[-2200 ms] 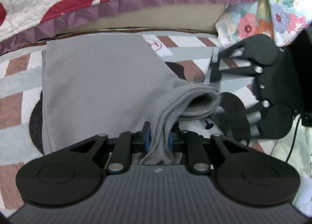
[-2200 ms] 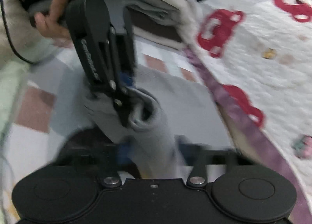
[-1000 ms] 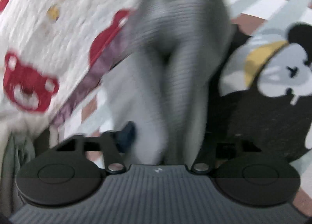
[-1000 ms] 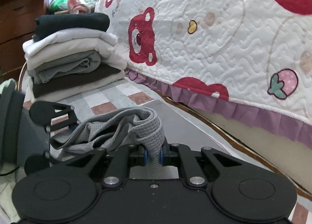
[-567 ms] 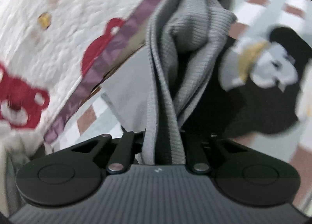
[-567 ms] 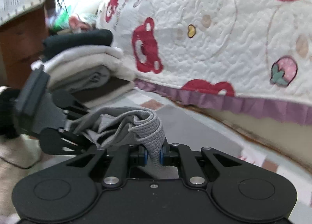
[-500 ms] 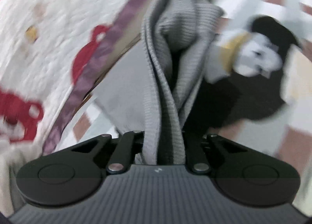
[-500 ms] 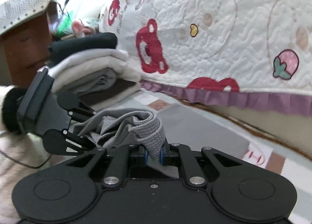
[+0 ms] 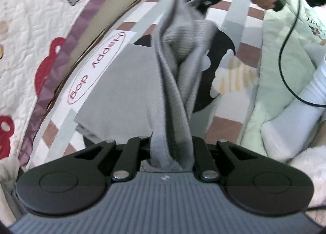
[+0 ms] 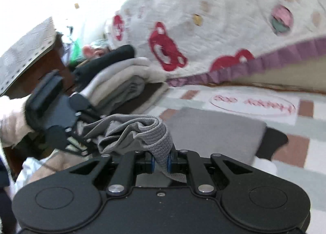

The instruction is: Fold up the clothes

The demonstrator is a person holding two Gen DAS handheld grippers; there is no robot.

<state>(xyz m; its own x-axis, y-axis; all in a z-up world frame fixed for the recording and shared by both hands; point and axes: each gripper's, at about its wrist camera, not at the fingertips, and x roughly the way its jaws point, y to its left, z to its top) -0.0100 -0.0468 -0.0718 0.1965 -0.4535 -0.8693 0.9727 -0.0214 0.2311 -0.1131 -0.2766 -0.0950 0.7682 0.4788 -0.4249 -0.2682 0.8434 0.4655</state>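
Stretching grey garment [image 9: 175, 83] between both jaws

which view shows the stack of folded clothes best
The right wrist view. The stack of folded clothes sits at its left, beside the quilt, with dark, white and gray layers visible, though blurred. The left wrist view shows none of it, only the gray garment stretched between the two grippers.

The grey garment [image 9: 179, 54] is a soft, matt cloth with a fine ribbed or waffle knit (the weave shows plainly at its folded hem [image 10: 161, 138]). Both grippers [image 9: 170, 148] [image 10: 161, 161] look like matt black plastic with shiny metal pins. The bedspread [image 10: 224, 10] is puckered quilted cloth, and the cabinet [image 10: 52, 67] is dark glossy wood.
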